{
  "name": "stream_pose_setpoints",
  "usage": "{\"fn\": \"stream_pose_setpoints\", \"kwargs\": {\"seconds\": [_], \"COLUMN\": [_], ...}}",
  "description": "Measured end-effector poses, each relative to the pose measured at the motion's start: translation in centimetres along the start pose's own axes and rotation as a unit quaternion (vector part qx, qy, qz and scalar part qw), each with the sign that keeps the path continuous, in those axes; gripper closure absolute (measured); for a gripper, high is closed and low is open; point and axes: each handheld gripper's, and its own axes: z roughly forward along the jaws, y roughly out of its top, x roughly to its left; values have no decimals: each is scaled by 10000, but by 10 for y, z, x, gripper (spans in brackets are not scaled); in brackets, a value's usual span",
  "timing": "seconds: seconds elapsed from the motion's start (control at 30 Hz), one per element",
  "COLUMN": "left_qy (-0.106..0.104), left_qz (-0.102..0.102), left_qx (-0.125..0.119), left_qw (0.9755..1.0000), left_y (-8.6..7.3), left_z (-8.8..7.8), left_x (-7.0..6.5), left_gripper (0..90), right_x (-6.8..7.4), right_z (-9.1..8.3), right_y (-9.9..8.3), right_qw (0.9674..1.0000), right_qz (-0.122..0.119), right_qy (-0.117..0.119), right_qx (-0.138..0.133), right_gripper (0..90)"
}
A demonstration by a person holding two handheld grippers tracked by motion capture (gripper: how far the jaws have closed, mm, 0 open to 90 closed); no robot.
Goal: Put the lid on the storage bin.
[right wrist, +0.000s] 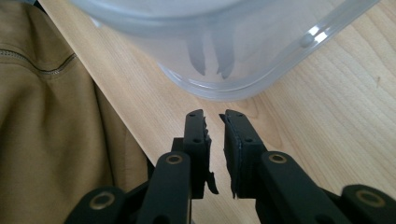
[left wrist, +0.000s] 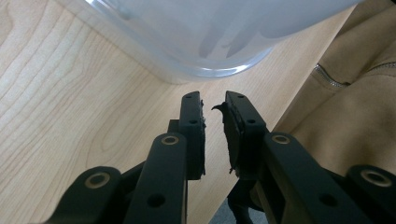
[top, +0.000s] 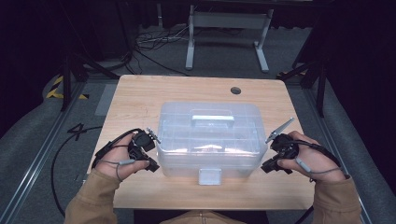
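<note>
**Beside the box, both grippers parted and empty**

Left of the clear plastic box [top: 209,138], my left gripper [top: 153,164] sat near its front-left corner, jaws slightly apart and gripping nothing. Central on the wooden table [top: 140,98] stood the box, lid on, latch facing me. Right of the box, my right gripper [top: 265,165] rested near its front-right corner, jaws narrowly parted and empty.

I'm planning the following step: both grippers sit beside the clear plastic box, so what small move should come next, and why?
Probably bring both grippers inward to the end walls of the clear plastic lidded storage box. The left gripper and right gripper flank its near corners with jaws slightly apart and nothing between them, just short of the box on the light wooden table, whose front latch looks closed.
</note>
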Motion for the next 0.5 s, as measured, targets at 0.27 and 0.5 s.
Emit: {"fn": "stream_pose_setpoints", "kwargs": {"seconds": [0.27,0.5], "left_qy": [-38,60], "left_qz": [-80,-331], "left_qx": [-479,-1128], "left_qw": [9988,9931], "left_y": [-10,-20], "left_z": [-14,-31], "left_x": [3,9], "left_gripper": [734,707], "right_x": [-2,-7], "right_z": [-8,-24], "right_y": [-1,-8], "right_qw": [9997,9965], "right_qz": [-18,85], "right_qy": [-10,-105], "right_qx": [-234,-830], "right_gripper": [760,690]}}
